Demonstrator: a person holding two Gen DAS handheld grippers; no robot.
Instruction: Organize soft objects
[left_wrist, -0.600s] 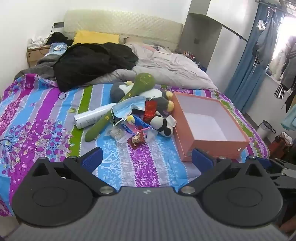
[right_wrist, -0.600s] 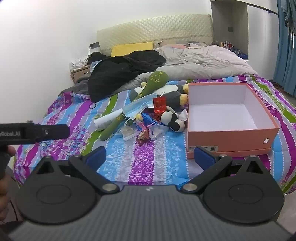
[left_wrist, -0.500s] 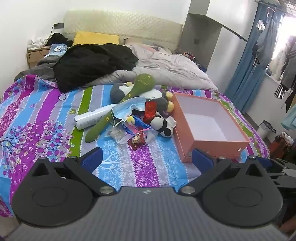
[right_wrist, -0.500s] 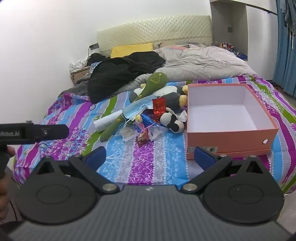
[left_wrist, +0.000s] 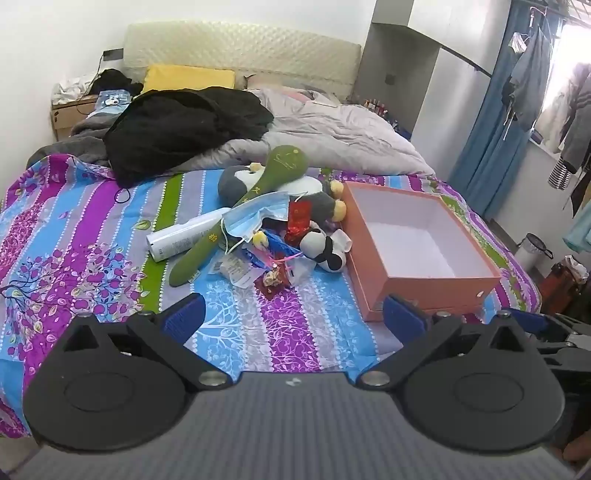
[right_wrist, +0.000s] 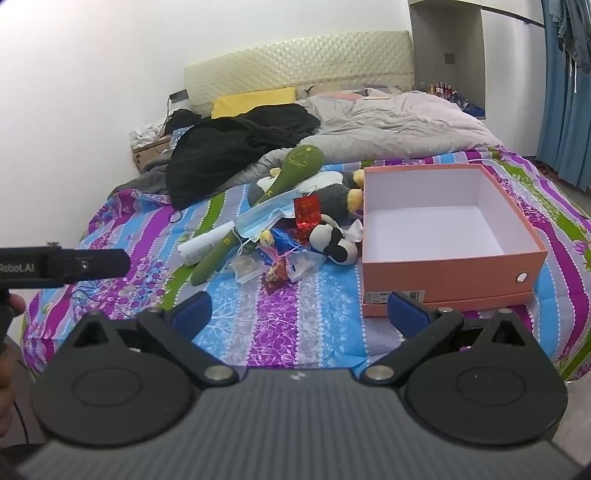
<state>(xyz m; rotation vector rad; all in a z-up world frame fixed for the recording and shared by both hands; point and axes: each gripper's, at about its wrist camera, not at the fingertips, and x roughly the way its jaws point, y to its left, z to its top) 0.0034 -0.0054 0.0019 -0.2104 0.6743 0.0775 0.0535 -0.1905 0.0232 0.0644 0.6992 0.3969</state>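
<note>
Nothing gripped yet: left gripper and right gripper both hang spread wide over the striped purple-blue bedspread, approach step. Soft toys, a long green plush spoon and a black-and-white plush cow, lie piled just left of the empty orange cardboard box; next comes closing in on one. Against the earlier frames the view barely differs, pile sitting slightly lower.

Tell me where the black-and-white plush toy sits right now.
In both wrist views the black-and-white plush toy lies mid-bed at the pile's right edge, against the left wall of the open orange box, just below the red packet.
</note>
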